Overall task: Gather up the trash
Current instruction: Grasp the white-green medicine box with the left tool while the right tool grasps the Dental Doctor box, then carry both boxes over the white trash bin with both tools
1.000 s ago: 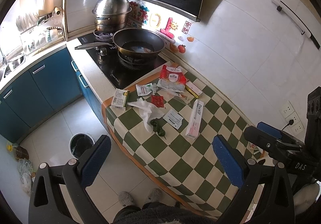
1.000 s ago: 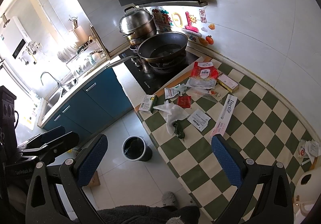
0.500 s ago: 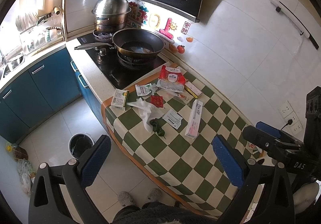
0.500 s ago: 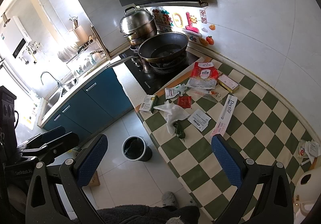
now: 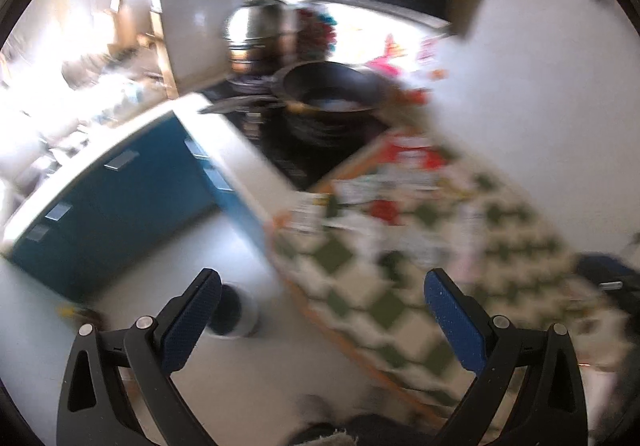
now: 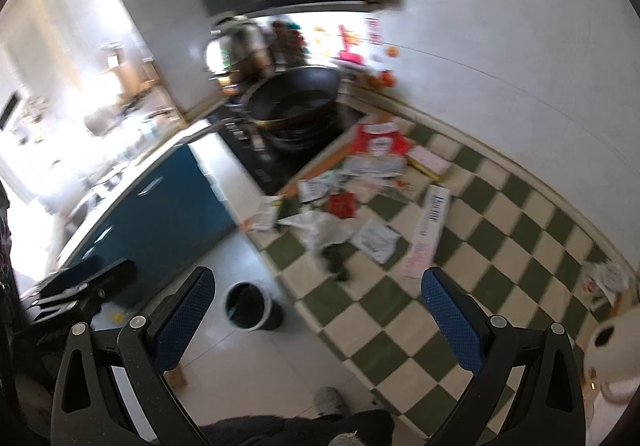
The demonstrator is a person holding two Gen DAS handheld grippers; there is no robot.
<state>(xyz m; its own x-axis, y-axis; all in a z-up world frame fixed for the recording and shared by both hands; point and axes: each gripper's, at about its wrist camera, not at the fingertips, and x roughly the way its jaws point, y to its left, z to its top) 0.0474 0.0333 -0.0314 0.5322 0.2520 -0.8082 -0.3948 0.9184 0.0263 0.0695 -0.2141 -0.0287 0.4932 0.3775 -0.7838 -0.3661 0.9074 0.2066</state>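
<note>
Although both views are smeared by motion blur, the trash is seen scattered on the checkered counter (image 6: 500, 242) beside the stove. A long white box (image 6: 429, 230) lies flat, its long axis running from the near counter edge toward the back wall. Just beside it are a white packet (image 6: 376, 240), a crumpled tissue (image 6: 320, 224), a dark green scrap (image 6: 336, 262), a small red wrapper (image 6: 341, 205) and a red-and-white bag (image 6: 378, 140). A black pan (image 6: 292, 102) sits on the stove, a steel pot (image 6: 236, 46) behind it. A dark bin (image 6: 250, 306) stands on the floor below the counter edge. The right tongs (image 6: 316, 310) and the left tongs (image 5: 320, 310) are held wide apart, with nothing gripped, above the floor.
</note>
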